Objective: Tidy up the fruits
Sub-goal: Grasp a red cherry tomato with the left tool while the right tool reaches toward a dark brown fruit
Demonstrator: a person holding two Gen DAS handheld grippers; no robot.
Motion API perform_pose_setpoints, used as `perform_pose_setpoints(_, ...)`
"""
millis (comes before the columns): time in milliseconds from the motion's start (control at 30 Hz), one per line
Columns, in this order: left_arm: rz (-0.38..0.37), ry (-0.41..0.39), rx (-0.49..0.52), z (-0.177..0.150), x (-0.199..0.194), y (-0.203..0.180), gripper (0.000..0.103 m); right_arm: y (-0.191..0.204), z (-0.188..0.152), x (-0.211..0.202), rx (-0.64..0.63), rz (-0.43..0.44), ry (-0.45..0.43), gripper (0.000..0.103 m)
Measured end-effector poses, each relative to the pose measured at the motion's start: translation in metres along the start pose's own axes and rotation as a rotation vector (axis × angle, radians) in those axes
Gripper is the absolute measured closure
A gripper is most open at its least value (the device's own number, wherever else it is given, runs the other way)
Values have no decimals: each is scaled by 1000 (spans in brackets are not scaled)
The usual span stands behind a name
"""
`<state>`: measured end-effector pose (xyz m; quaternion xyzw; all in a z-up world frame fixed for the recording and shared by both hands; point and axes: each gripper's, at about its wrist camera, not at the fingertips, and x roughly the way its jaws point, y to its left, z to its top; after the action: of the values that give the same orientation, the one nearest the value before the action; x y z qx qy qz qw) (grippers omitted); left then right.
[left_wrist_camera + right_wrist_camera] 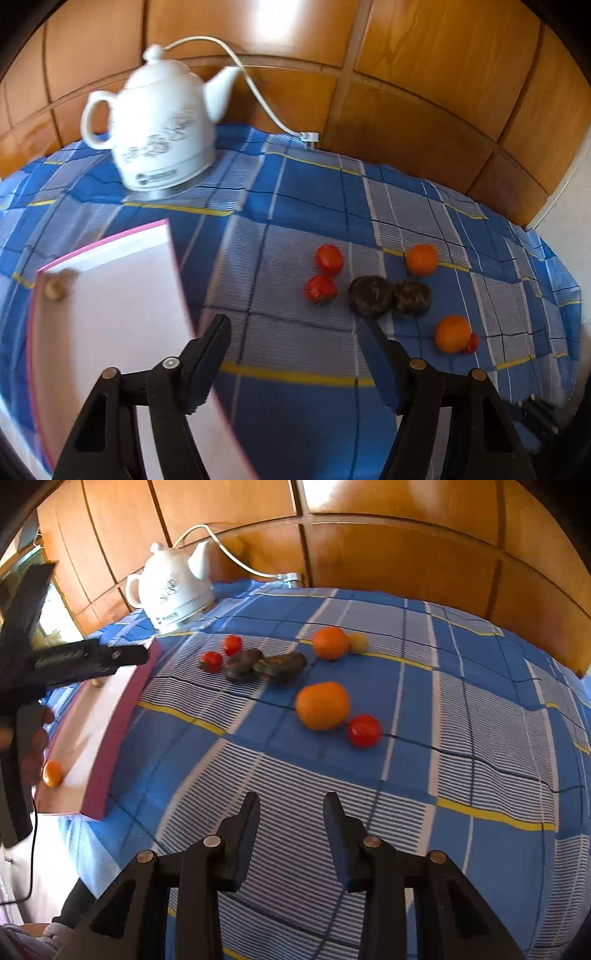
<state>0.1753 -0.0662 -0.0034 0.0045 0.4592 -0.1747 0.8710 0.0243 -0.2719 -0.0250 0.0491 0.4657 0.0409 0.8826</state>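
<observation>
Progress: early stage, by my judgement. Two small fruits lie in the pink-rimmed tray (122,698): a small orange one (52,773) at its near end and a small tan one (55,287) at the far corner. The bulk of the fruit remains on the cloth.
Remaining: three red tomatoes (364,731), two oranges (322,705), two dark fruits (242,665) and one pale yellow fruit (358,642), all loose on the tablecloth (461,720), beside the tray and apart from it.
Left gripper (295,339): jaws stand about half open, nothing between them; it hangs over the tray's edge, pointing toward the fruit cluster.
Right gripper (291,812): jaws narrowly parted, empty; above bare cloth, short of the nearest orange.
Materials: tray has a smooth white floor and low pink walls; cloth is woven, blue check with yellow lines, slightly creased.
Shapes: oranges and tomatoes round and glossy; dark fruits lumpy, matt, rough-skinned.
Other: white ceramic kettle (173,590) with cord, at the table's far side, before wood panelling.
</observation>
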Motion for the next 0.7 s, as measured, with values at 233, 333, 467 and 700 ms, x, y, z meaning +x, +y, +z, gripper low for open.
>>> perform_pose_setpoints(233, -22, 87, 2, 15, 44, -8, 70, -5, -4, 4, 20, 15, 6, 67)
perform_pose_setpoints(333, -43, 99, -19, 16, 52, -9, 70, -8, -4, 6, 27, 19, 6, 67)
perform_pose_setpoints(467, -60, 105, -36, 19, 61, -13, 70, -9, -5, 9, 32, 19, 10, 67)
perform_pose_setpoints(700, -51, 118, -35, 20, 82, -17, 77, -12, -10, 15, 52, 24, 18, 67)
